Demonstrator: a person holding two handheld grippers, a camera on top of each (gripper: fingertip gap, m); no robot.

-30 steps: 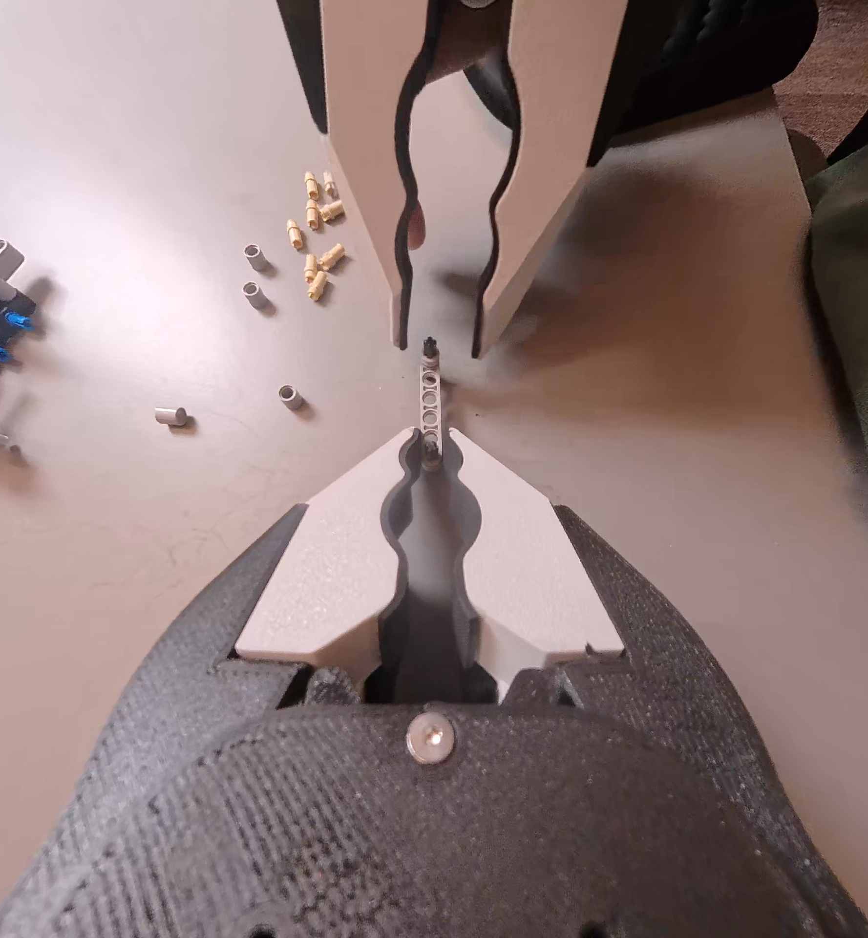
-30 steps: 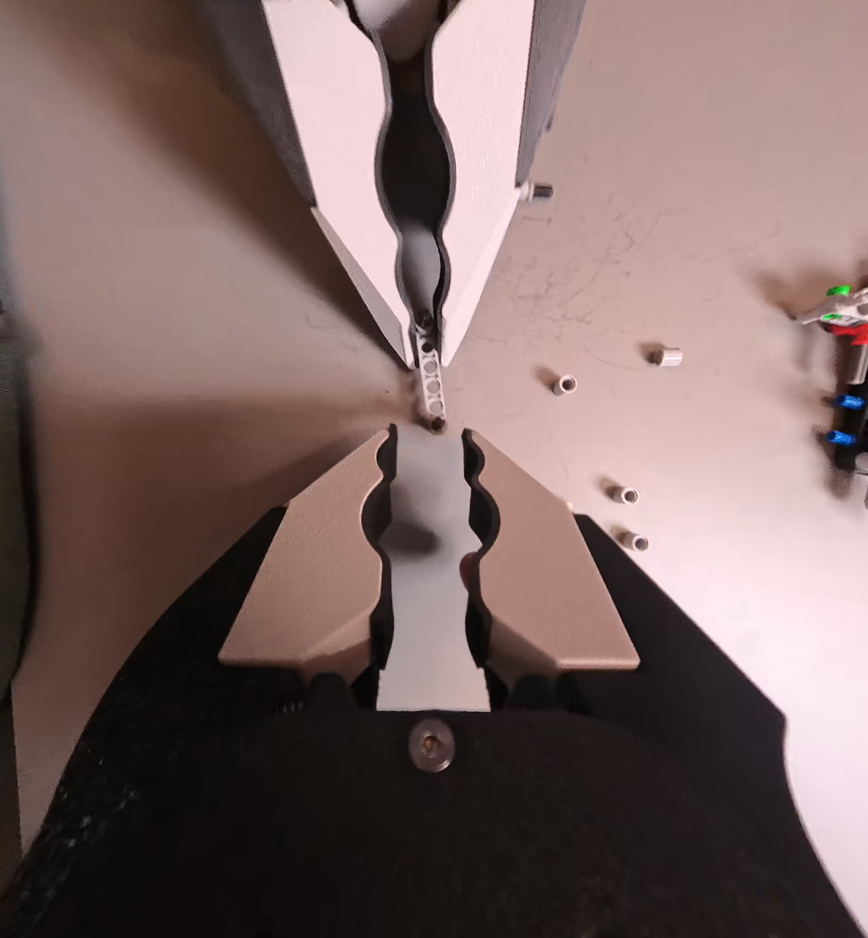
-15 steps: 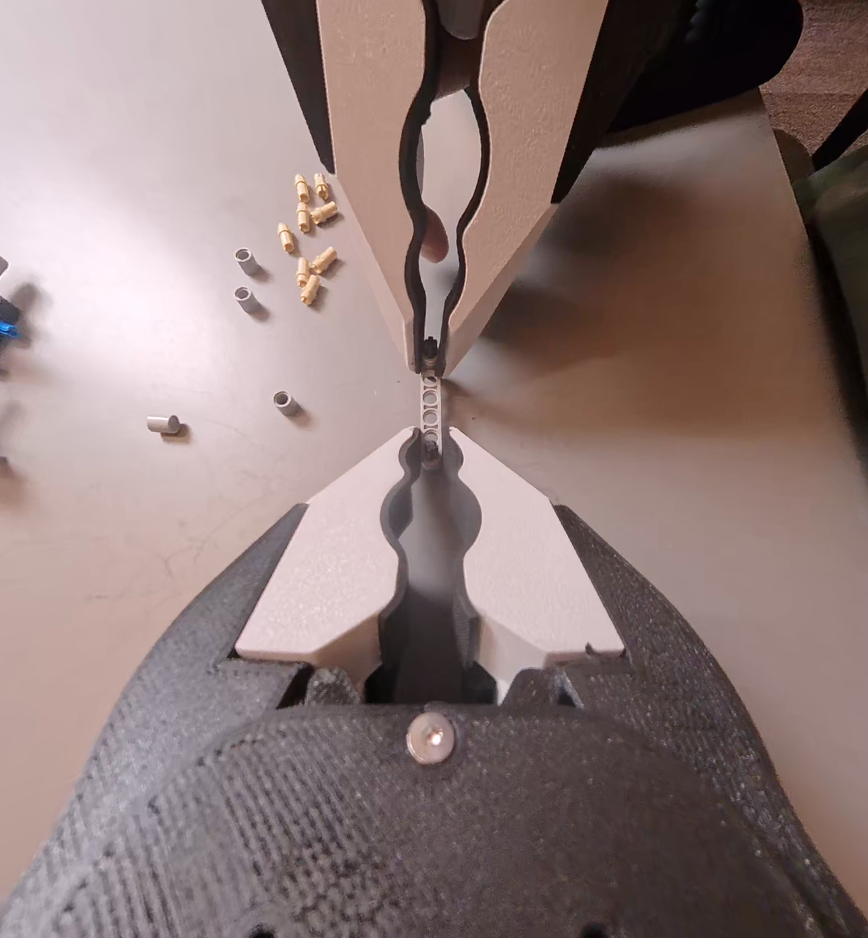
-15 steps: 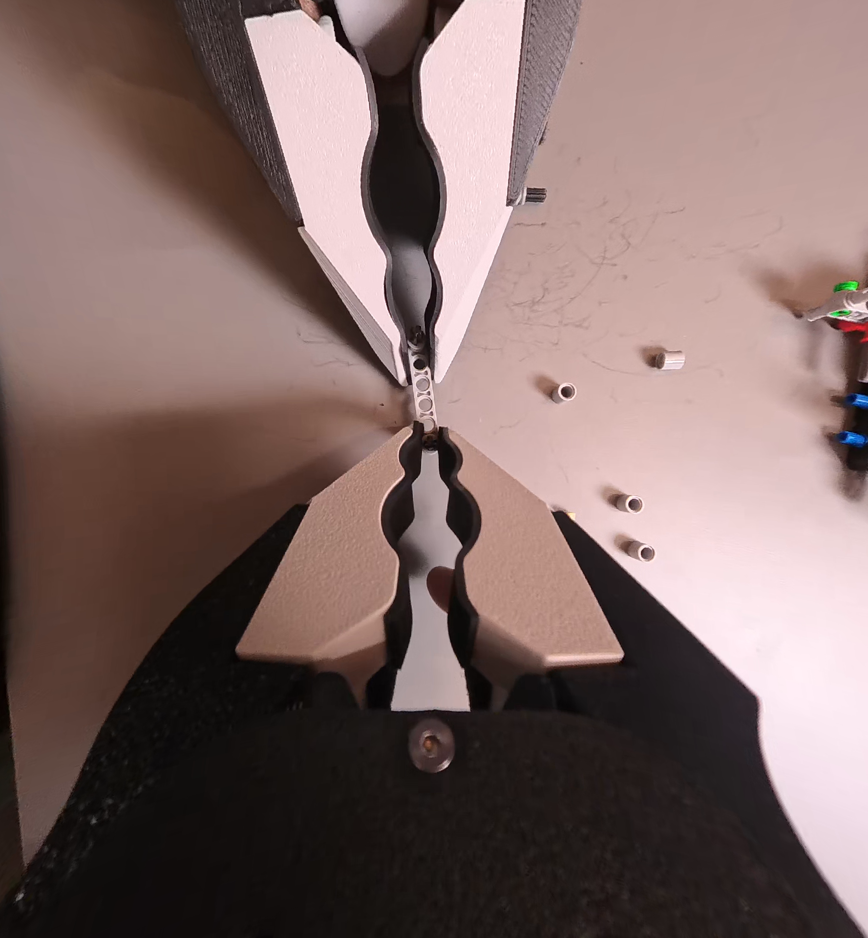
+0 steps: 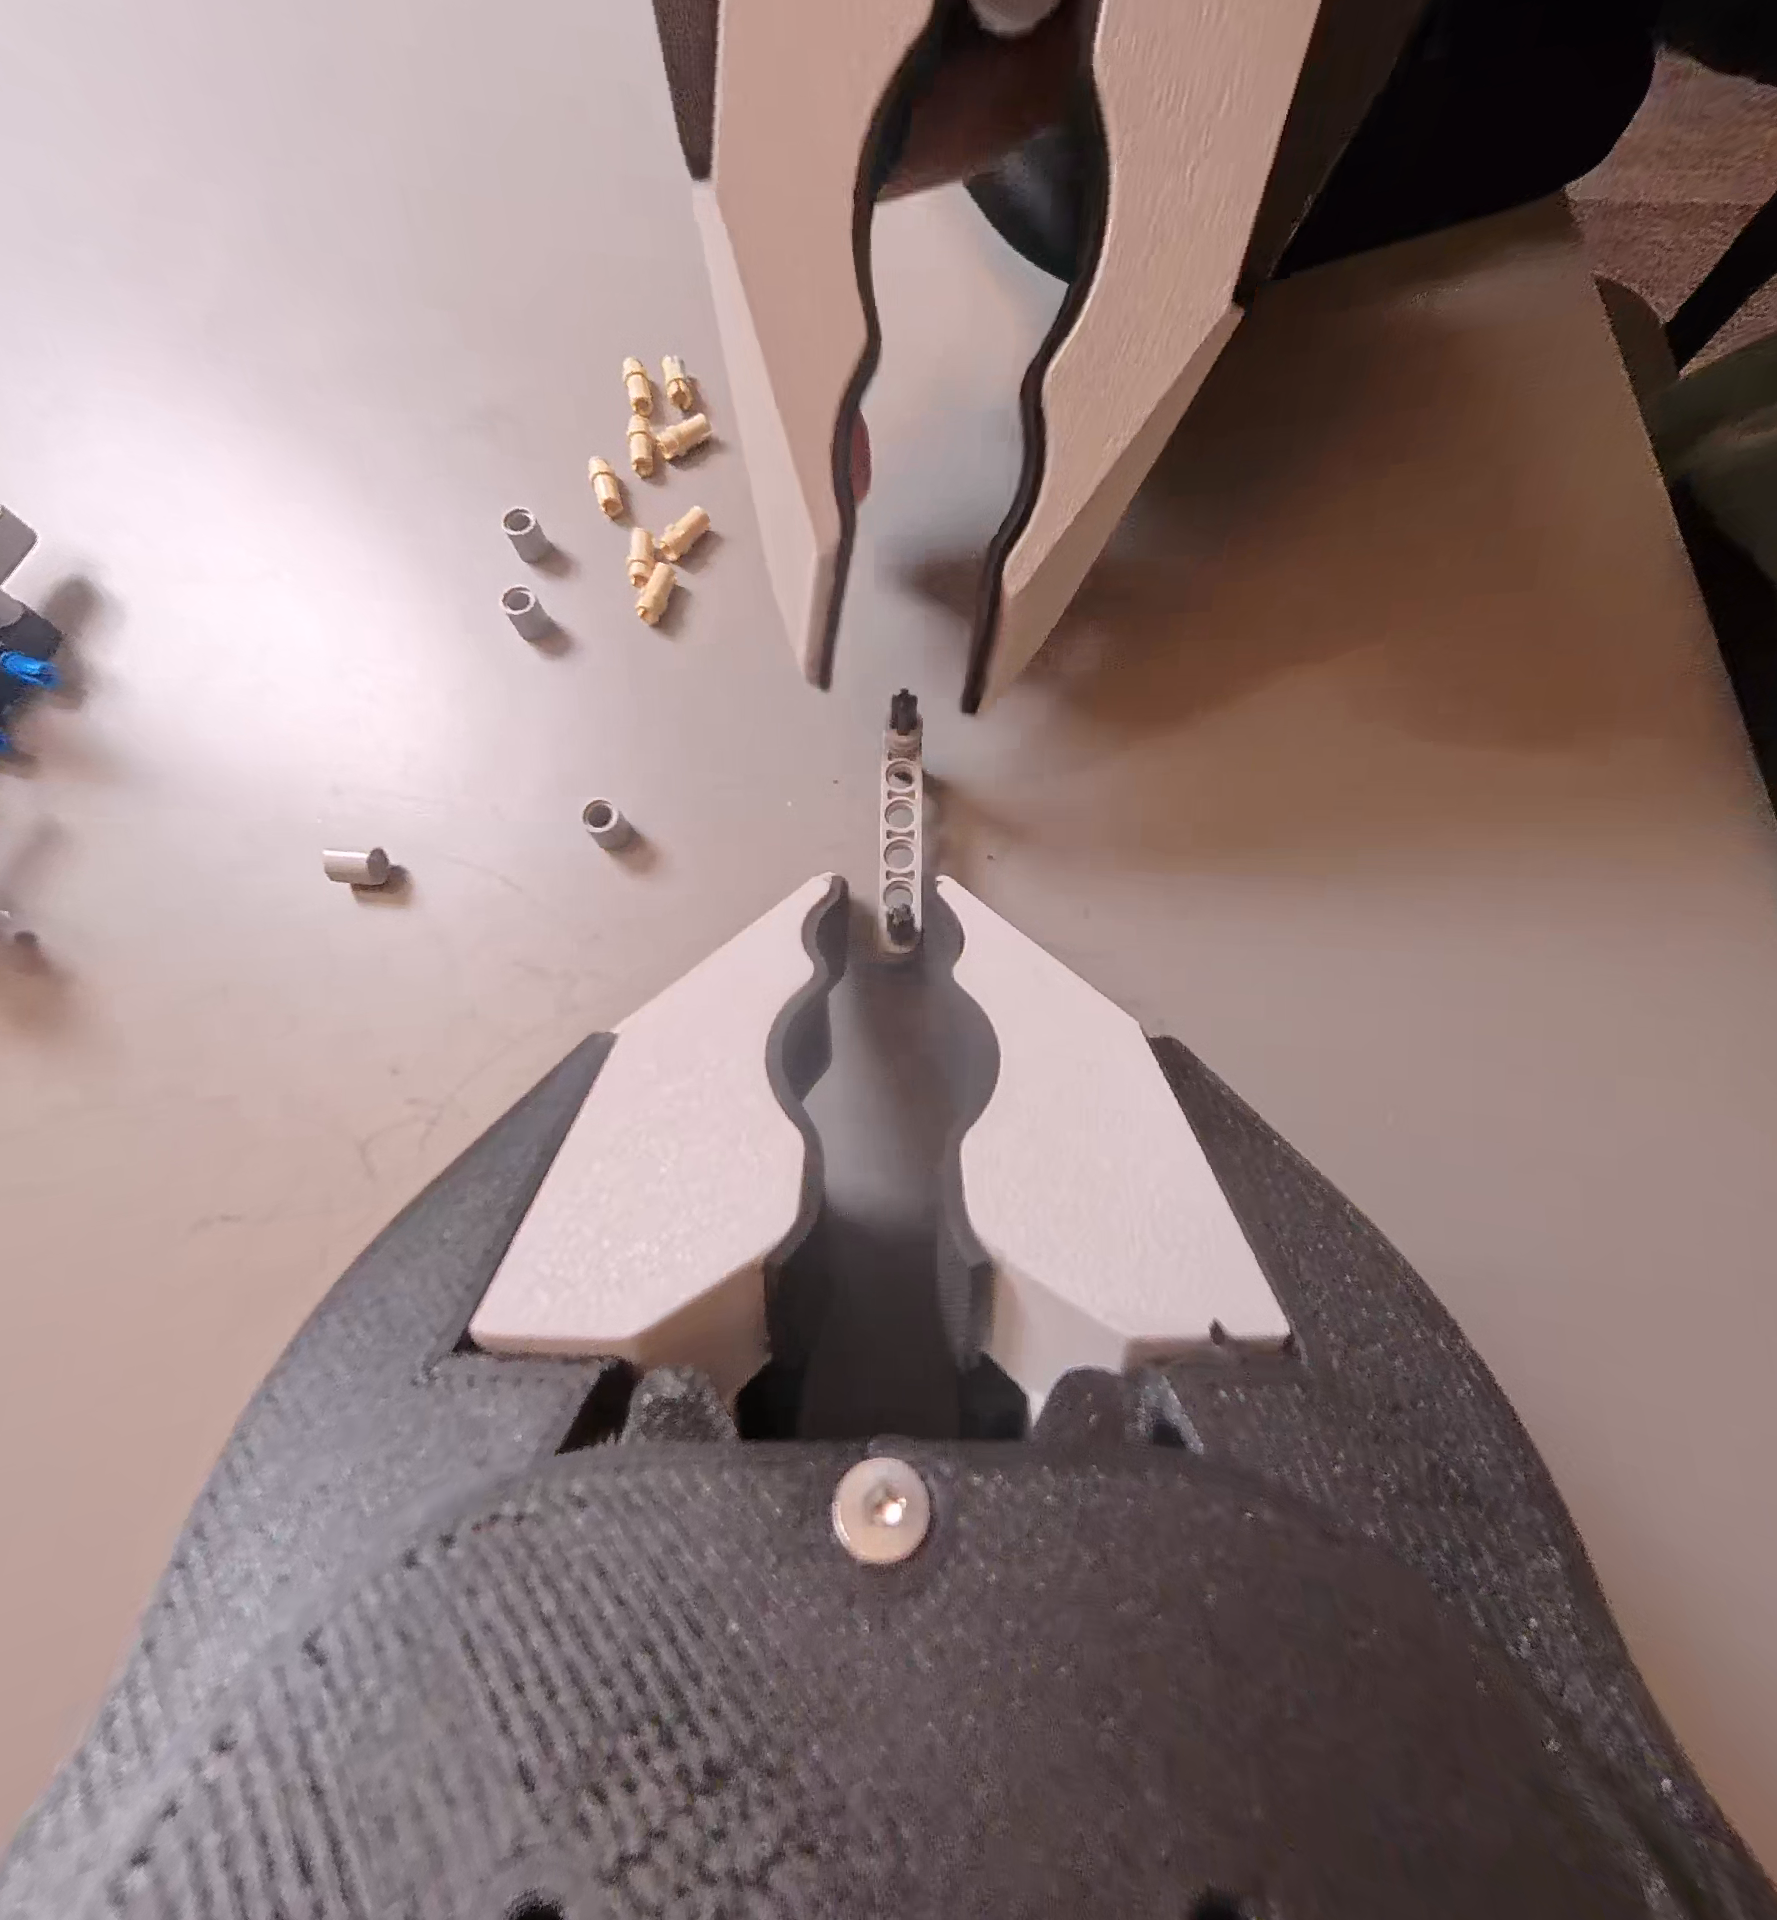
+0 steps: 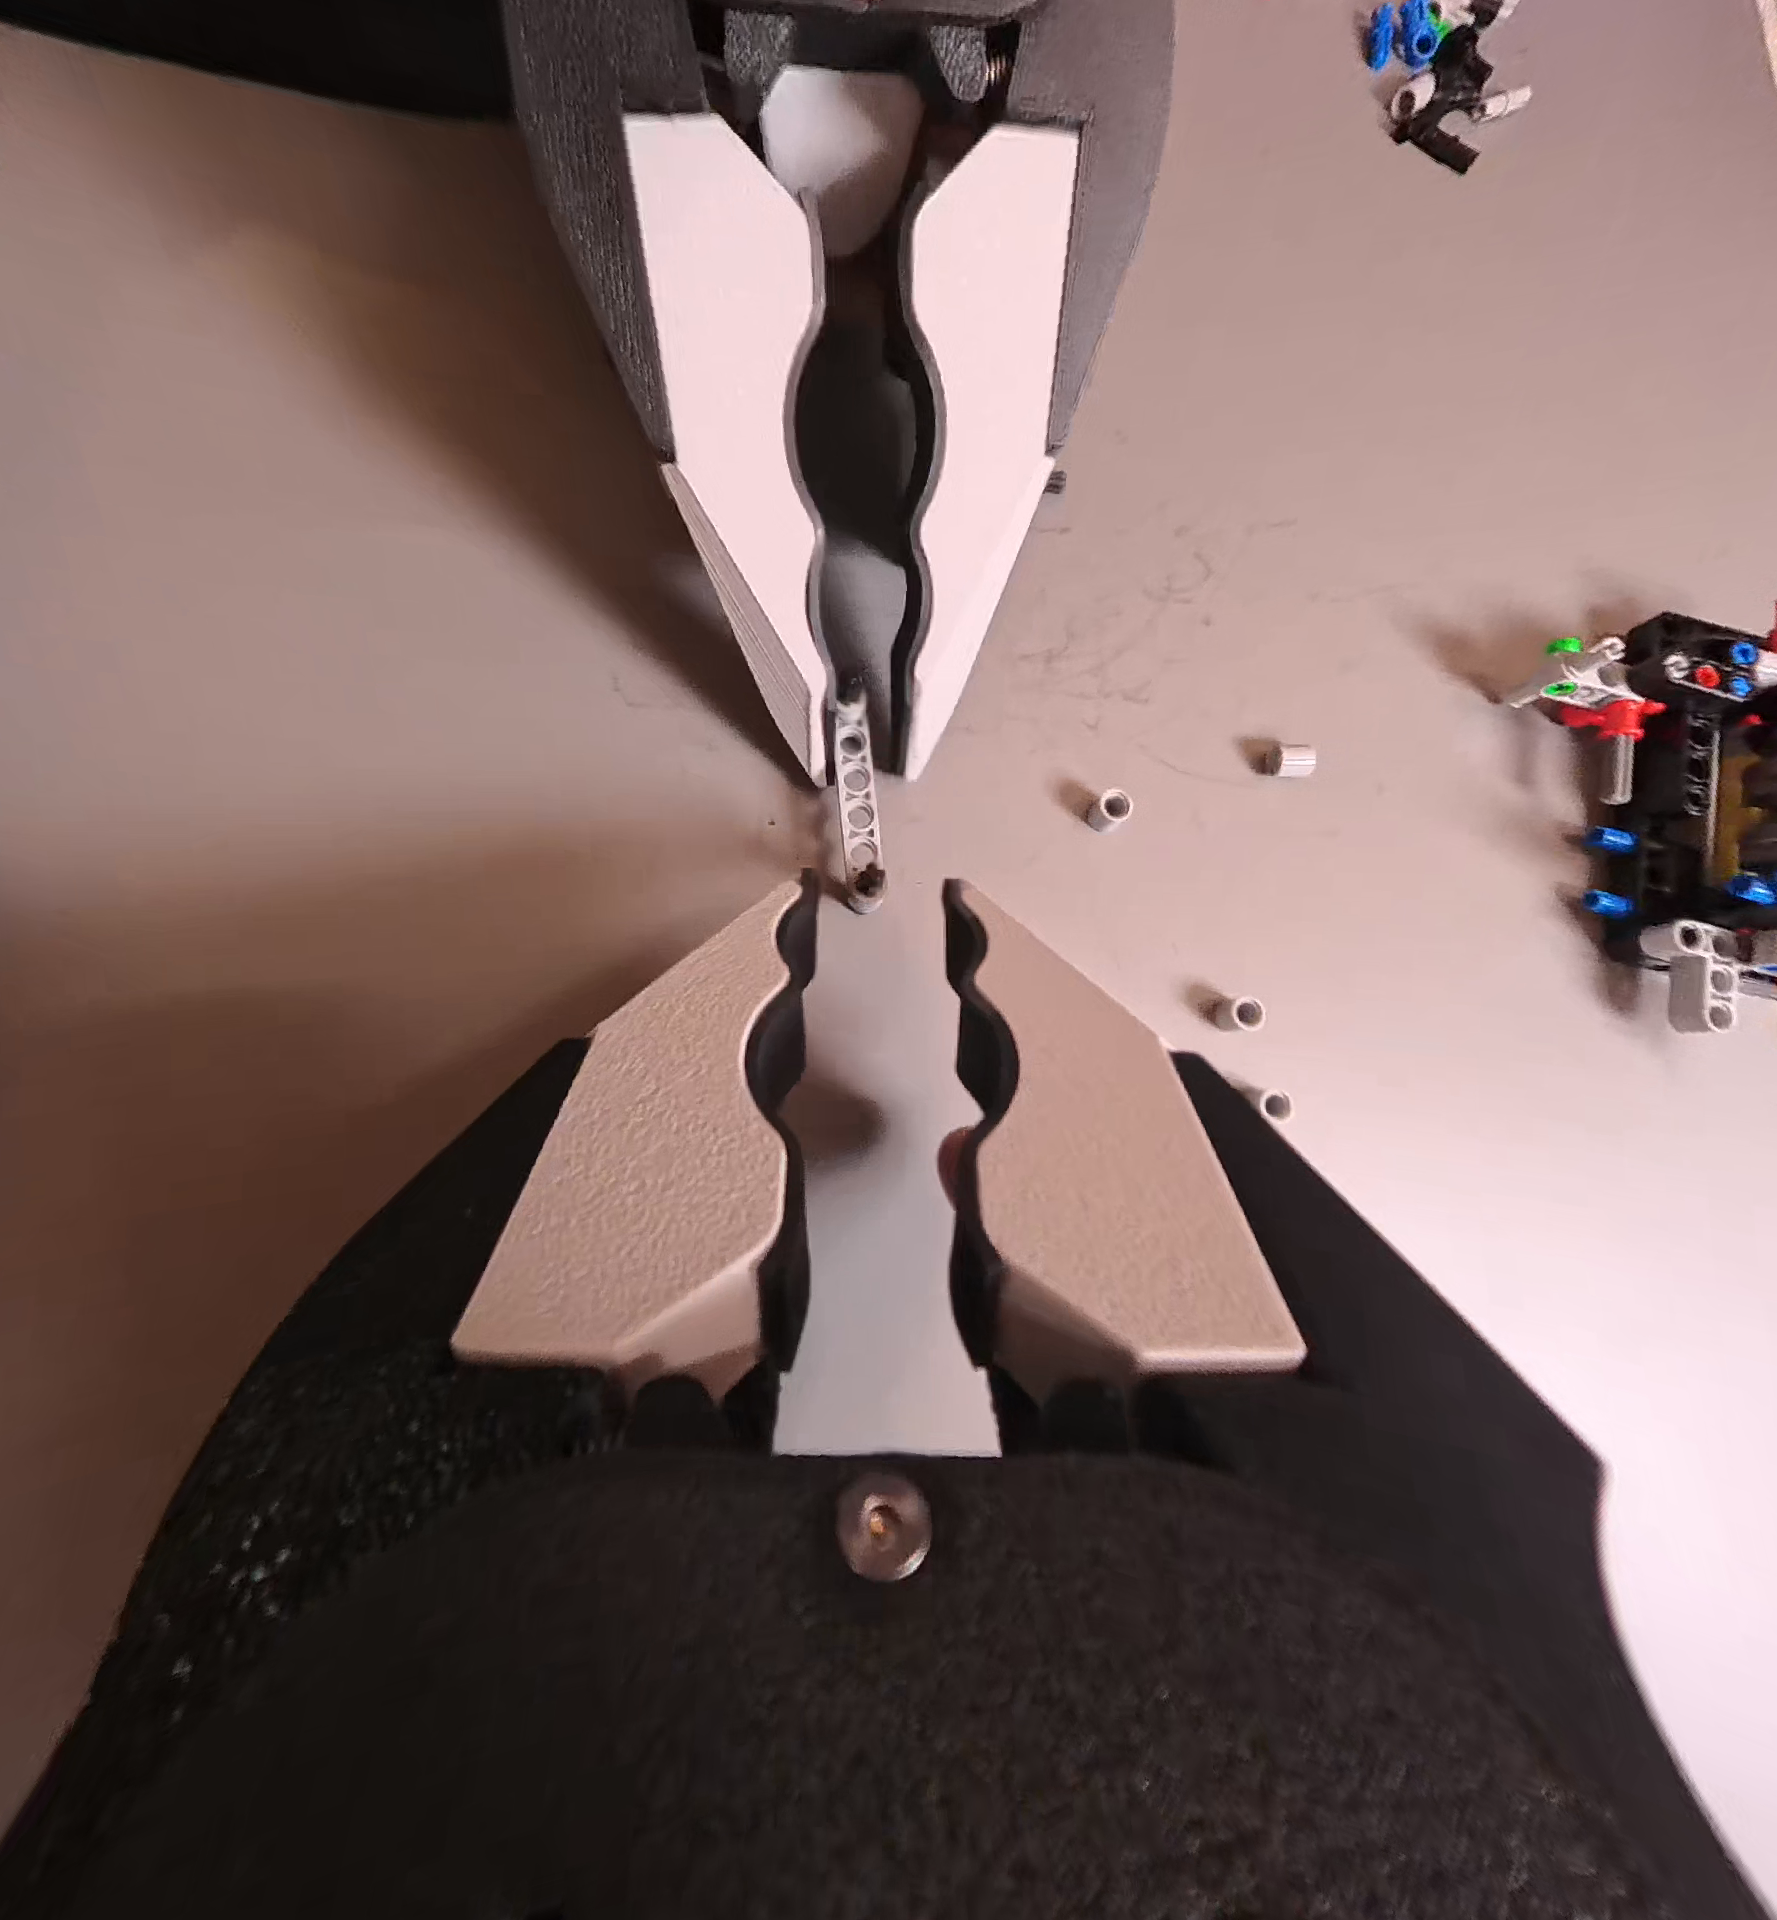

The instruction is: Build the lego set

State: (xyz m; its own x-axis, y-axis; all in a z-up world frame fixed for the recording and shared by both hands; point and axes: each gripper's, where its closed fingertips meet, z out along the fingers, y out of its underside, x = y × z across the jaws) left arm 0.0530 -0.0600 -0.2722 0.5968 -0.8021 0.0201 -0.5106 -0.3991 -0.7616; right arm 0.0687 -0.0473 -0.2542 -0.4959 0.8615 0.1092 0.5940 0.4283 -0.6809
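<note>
Half a second after pinching the pin, the right gripper point(image 6: 879, 883) has reopened while the left gripper point(image 5: 889, 894) stays clamped on the grey beam point(image 5: 899, 831) above the table point(image 5: 1383, 935); steady re-alignment seems wise before pressing.

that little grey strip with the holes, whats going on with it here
A person is building a lego set with two handheld grippers. The left gripper pinches one end of the grey strip, holding it just above the table. The right gripper faces it with fingers apart at the strip's far end, where a small black pin sits, not gripping. Loose grey tubes, tan pins and the half-built model lie off to the side.
</note>
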